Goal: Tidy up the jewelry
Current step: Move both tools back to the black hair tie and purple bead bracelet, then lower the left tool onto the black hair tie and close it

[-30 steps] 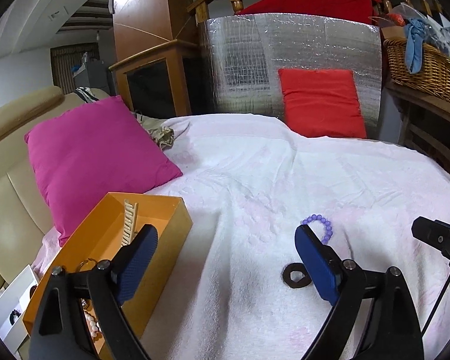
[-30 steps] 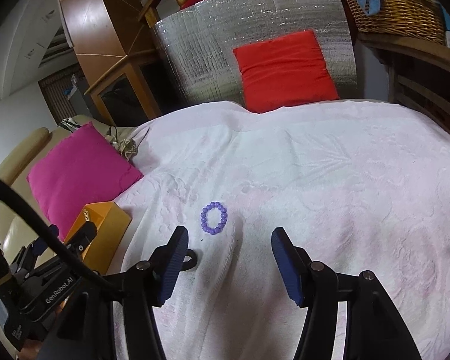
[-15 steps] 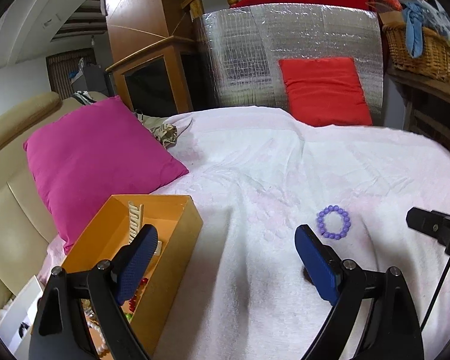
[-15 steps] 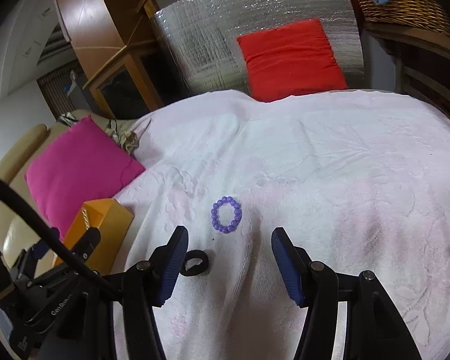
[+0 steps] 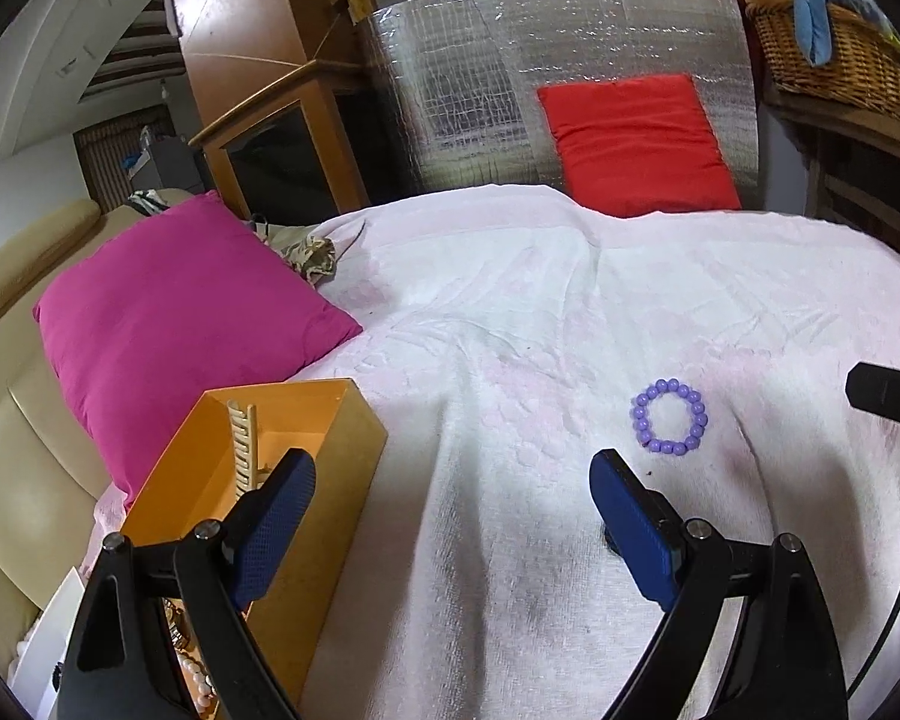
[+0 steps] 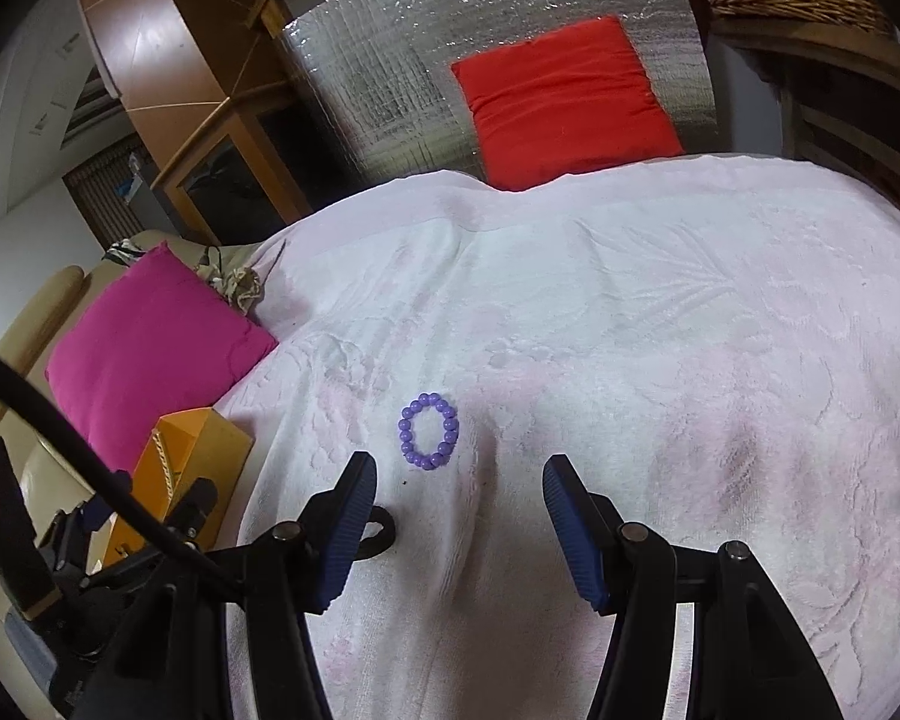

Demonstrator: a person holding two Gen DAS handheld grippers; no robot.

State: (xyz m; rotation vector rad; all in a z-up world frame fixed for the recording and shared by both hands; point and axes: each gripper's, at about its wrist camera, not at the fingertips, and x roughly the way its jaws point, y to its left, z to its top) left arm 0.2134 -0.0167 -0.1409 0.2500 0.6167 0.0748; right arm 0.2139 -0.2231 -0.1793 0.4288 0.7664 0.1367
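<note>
No readable text, labels, brands or numbers showed in either wrist view. No print could be made out on the left gripper's body at the lower left of the right wrist view.

You are working over a bed covered by a pale pink embossed blanket (image 5: 510,312). On it lie a purple bead bracelet (image 5: 669,425) and, just nearer you, a black ring (image 6: 377,531), partly hidden. At the left edge sit an orange box (image 5: 330,450) and a magenta cushion (image 5: 174,312), with a red cushion (image 5: 636,144) at the far end.
</note>
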